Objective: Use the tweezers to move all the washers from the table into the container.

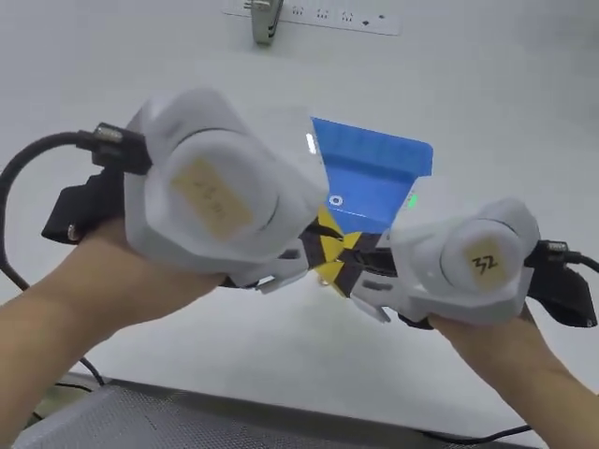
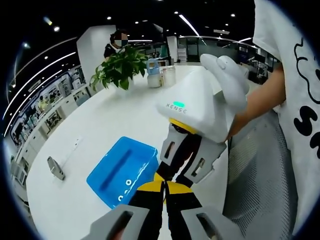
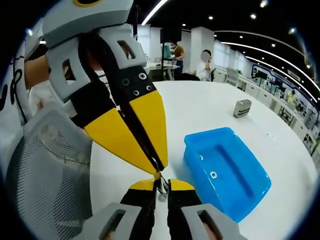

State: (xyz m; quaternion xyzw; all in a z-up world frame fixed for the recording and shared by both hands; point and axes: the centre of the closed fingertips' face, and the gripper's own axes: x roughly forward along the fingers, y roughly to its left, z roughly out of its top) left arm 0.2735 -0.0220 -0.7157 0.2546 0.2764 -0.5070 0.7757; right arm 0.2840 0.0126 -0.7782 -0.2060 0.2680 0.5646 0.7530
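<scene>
Both grippers share one build: rounded pale-grey shells, black jaw arms, yellow pads at the tips. The left gripper (image 2: 163,188) has a worn yellowish round label (image 1: 211,196) on its back. The right gripper (image 3: 161,186) has a like sticker (image 1: 484,265) printed with what may be "32" — the print is blurred. A black cable (image 1: 37,154) leaves the rear of each housing. The left one's black arm shows small screws (image 3: 142,76) beside a grey frame with cut-outs. A green light (image 2: 178,104) glows above raised lettering on the right shell. The person wears a white T-shirt (image 2: 295,100) with black print.
</scene>
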